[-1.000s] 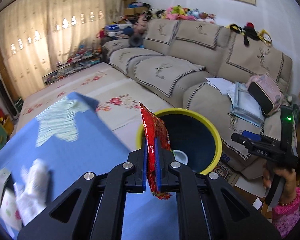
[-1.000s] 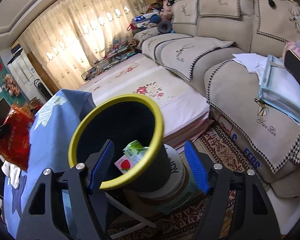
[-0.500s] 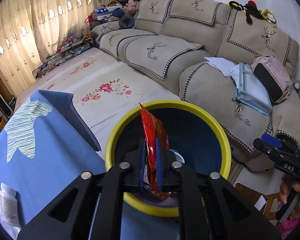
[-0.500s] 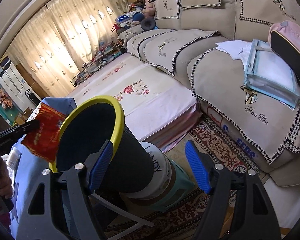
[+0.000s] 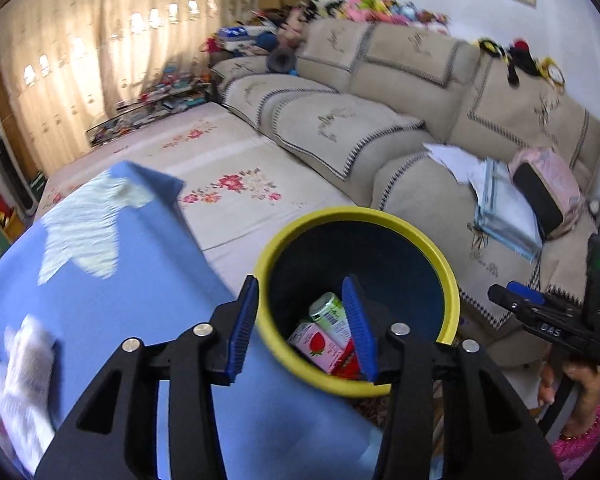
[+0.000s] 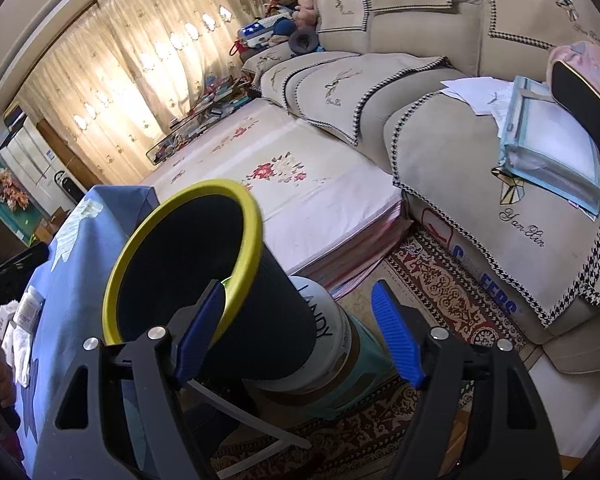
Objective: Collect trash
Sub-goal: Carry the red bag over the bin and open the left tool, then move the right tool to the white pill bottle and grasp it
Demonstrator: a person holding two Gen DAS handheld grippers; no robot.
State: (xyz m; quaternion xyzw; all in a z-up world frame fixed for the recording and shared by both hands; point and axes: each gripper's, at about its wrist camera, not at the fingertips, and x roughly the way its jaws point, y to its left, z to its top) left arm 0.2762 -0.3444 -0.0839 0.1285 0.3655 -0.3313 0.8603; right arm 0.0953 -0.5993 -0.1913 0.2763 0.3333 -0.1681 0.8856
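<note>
Tissues (image 5: 18, 376): soft, crumpled white wads lying on the blue cloth, far to the left of the left tongs.
Tablecloth (image 5: 112, 304): smooth blue fabric with a pale striped patch, spread under and left of the left tongs.
Left tongs (image 5: 302, 326): black arms with ribbed blue pads; the jaws have just been opening and now stand apart with nothing between the pads, poised over the bin's near rim.
Bin (image 5: 450, 288): round, dark ribbed wall with a glossy yellow rim, right ahead of the left tongs.
Trash: red foil wrapper (image 5: 350, 366) lies at the bin's bottom beside a pink strawberry carton (image 5: 320, 342) and a green can (image 5: 328, 310).
Right tongs (image 6: 298, 328): jaws wide, gripping nothing; the left pad is just beside the bin's rim.
Sofa (image 6: 460, 148): beige quilted cushions with houndstooth trim, beyond and right of the right tongs.
</note>
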